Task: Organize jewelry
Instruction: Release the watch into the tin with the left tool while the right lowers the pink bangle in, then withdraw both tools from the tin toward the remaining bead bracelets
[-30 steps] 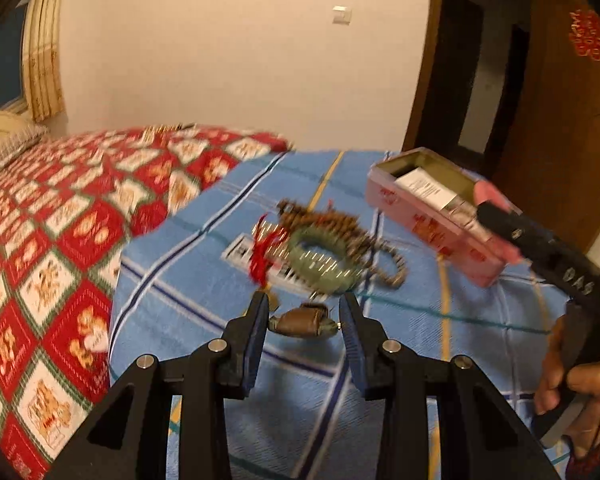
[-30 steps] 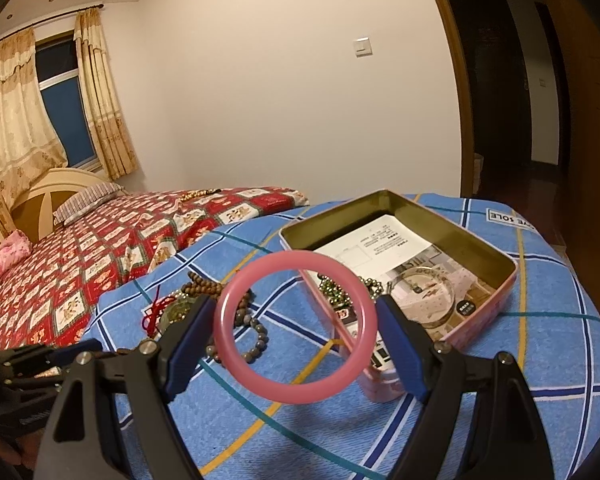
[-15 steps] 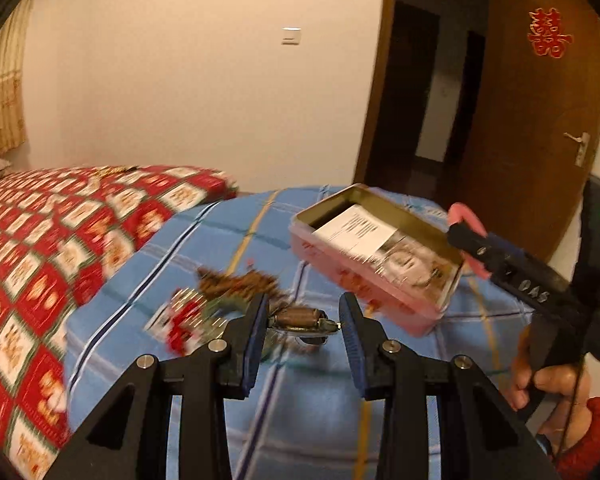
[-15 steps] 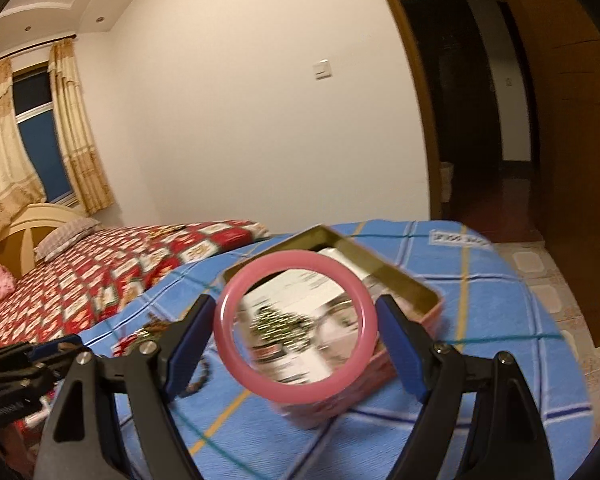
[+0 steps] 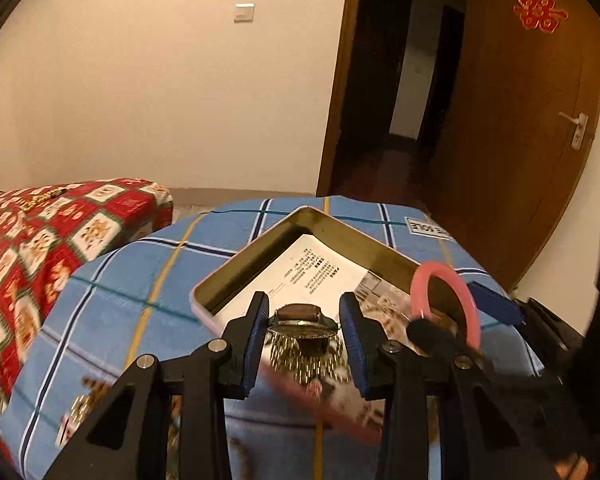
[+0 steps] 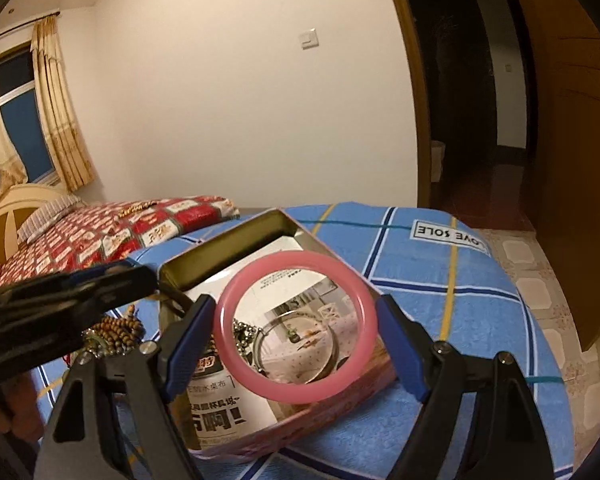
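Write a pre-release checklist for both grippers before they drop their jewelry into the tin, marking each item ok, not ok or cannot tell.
1. Left gripper grips the watch: ok.
2. Right gripper grips the pink bangle: ok.
3. Tin open, no lid in the way: ok.
4. Watch over the tin's opening: ok.
5. Bangle over the tin's opening: ok.
6. Grippers apart from each other: cannot tell; they look close in both views.

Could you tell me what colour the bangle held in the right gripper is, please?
The bangle is pink, a smooth, slightly translucent ring; the right wrist view shows it best.
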The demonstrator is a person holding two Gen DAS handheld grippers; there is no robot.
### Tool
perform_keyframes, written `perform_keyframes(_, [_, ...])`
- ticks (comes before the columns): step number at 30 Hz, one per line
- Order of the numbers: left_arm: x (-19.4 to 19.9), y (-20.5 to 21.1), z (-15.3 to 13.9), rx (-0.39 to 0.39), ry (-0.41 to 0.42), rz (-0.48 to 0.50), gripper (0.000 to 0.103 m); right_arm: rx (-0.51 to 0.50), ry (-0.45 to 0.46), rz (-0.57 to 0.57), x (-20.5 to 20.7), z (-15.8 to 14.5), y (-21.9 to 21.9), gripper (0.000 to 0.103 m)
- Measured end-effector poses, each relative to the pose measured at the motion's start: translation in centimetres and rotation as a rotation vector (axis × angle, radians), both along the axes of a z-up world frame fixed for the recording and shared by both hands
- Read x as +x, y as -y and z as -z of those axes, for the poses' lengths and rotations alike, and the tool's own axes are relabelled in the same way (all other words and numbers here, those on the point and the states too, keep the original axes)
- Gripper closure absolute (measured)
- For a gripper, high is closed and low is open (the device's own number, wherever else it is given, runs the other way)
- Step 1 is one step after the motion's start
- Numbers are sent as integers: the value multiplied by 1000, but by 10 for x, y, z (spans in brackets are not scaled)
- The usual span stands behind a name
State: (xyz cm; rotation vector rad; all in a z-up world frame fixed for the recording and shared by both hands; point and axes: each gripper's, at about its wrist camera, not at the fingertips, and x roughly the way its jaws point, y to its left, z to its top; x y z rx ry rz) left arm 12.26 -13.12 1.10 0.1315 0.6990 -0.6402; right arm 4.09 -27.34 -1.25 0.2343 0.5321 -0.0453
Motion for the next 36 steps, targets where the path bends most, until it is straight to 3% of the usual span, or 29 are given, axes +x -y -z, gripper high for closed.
perform_keyframes(8, [38,28,15,66,2,-42,65,15,-63,-28,10,12,5,19])
perform_keyframes(9, [42,29,17,71,-11,-46,63,13,-64,-28,11,13,5,19])
perform_keyframes(11, [52,33,21,71,-53,-47,44,13,-66,-30,11,13,6,19])
perform_keyframes(15, [57,33,21,63,-60,-80,42,19,-65,-33,13,12,6,19])
perform_keyframes(18, [47,20,13,27,-41,-111,42,24,-44,-13,11,10,9,19])
perform_keyframes(24, [10,-18,2,-33,-6,-189,42,-4,87,103,-10,-7,21,18])
perform_keyframes(29, [-29,-49,8,-66,-3,-248,42,-24,82,130,-9,-6,22,18])
perform_keyframes(36, [-60,-91,22,-39,-2,-347,42,-104,99,111,-12,-6,4,18])
